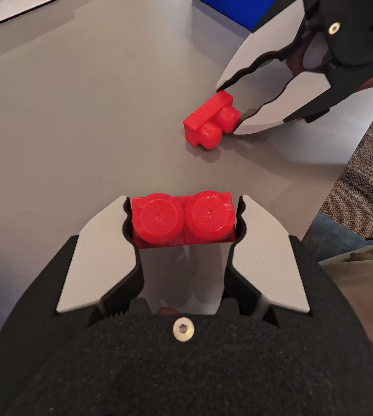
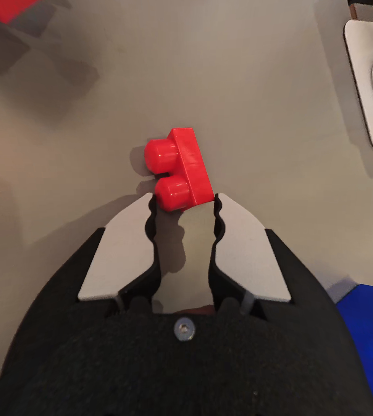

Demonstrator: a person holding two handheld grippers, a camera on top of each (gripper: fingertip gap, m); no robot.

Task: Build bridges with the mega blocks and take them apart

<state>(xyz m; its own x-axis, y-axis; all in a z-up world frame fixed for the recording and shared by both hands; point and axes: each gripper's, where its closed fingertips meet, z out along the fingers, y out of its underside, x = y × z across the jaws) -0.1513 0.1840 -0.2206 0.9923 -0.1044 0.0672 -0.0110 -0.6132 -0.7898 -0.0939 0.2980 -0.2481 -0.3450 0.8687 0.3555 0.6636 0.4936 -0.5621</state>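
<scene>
A: Two small red blocks sit side by side, clamped in the left tongs, studs facing the camera. One flat two-stud block lies tipped on its side on the grey table.

B: Right tongs?

A: Open, empty, tips flanking its near end. Long axis runs away from the tongs, studs point left. Suggest closing across the plate's thin faces, not the studs.

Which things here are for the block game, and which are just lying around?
For the job:
- two red blocks side by side between the left gripper's jaws
- red two-stud block on its side at the tips of the open right gripper

Just lying about:
- blue thing at the table edge
- white pad
</scene>
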